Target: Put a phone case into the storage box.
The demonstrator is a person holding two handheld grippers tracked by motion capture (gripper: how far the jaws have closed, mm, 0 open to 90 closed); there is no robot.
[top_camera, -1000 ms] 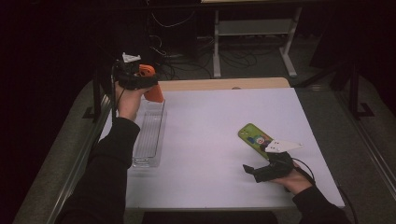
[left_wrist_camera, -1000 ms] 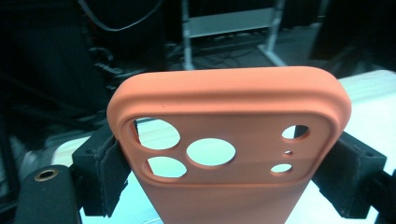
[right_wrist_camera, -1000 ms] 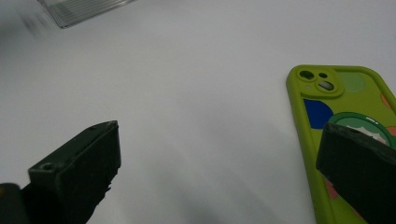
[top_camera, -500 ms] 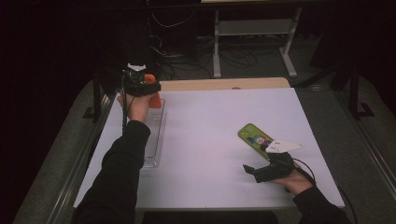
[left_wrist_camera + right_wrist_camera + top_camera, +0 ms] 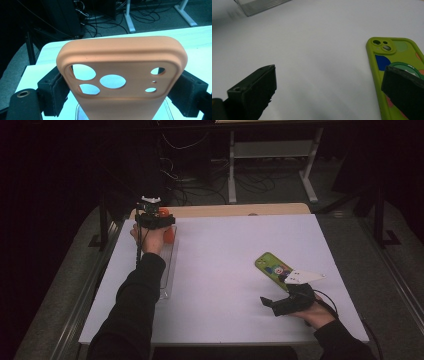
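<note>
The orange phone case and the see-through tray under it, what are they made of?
The orange phone case looks like soft silicone or rubbery plastic: matte, with rounded edges and neat camera holes. The tray looks like clear hard plastic: you see the table through it, and its ridged wall glints in the right gripper view.

no legible txt, labels, nos.

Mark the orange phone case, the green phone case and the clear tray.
orange phone case (image 5: pixel 120 62), left gripper view, top back panel.
green phone case (image 5: pixel 384 65), right gripper view, bare back.
clear tray (image 5: pixel 167 279), high view, near-end wall.
</note>
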